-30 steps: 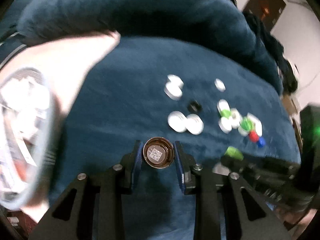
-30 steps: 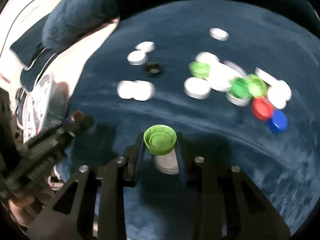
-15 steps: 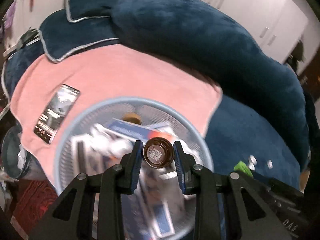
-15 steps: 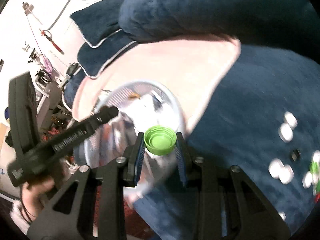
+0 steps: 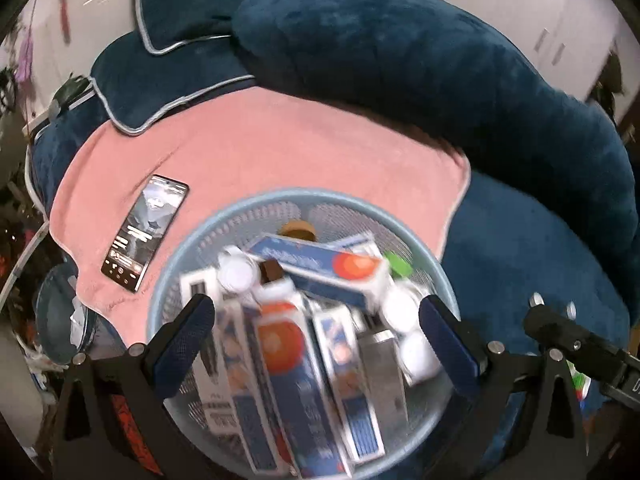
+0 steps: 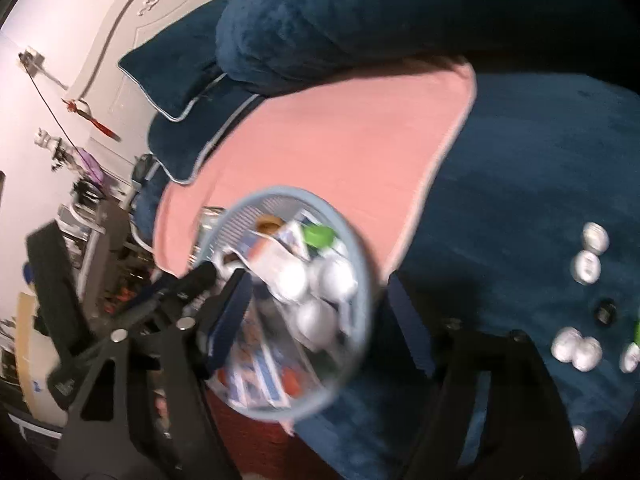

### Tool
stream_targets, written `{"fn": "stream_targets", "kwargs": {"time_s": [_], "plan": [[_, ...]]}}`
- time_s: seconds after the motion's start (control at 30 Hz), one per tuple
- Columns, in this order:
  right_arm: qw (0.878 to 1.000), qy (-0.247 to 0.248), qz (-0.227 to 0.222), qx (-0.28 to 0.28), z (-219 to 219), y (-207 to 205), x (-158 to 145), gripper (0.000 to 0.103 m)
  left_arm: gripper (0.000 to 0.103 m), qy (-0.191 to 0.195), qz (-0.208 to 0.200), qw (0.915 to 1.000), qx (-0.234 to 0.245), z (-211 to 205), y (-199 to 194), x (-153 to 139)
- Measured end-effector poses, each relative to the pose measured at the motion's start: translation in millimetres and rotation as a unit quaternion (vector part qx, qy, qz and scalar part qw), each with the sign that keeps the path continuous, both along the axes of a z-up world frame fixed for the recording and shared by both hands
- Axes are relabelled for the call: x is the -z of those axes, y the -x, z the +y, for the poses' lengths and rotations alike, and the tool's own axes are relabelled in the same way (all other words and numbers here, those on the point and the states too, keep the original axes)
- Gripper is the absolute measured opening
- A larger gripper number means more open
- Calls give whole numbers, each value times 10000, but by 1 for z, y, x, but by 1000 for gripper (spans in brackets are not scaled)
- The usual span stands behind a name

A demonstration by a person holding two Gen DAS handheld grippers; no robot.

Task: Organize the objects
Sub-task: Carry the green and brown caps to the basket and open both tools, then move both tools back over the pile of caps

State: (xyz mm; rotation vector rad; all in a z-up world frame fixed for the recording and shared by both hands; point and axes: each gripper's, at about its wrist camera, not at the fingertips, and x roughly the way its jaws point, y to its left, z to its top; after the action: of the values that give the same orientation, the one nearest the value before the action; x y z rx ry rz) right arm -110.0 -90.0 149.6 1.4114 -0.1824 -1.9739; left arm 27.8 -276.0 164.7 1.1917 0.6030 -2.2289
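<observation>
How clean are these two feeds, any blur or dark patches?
Left wrist view: basket contents smeared by motion, phone and pink towel fairly sharp. Right wrist view: blur heavier, basket and right gripper fingers smeared; navy blanket goes near black at upper right. Fisheye bending in both.

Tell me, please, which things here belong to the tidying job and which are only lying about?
Belong to the job:
- basket
- green cap and brown cap, in the basket
- boxes in the basket
- white caps on the blue blanket

Only lying about:
- phone on the pink towel
- pillows
</observation>
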Motion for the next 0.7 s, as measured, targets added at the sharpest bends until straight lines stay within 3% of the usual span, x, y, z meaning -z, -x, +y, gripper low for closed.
{"fn": "stream_targets", "kwargs": {"time_s": [0.43, 0.57, 0.7], "plan": [[9934, -858, 652, 393, 85, -51, -14, 89, 102, -36, -63, 9956, 932, 92, 7, -5], [9912, -1007, 674, 528, 113, -62, -12, 90, 102, -59, -90, 9929, 1184, 118, 11, -5], [9892, -1107, 430, 857, 153, -74, 4, 103, 102, -202, -300, 9871, 1557, 158, 14, 15]]}}
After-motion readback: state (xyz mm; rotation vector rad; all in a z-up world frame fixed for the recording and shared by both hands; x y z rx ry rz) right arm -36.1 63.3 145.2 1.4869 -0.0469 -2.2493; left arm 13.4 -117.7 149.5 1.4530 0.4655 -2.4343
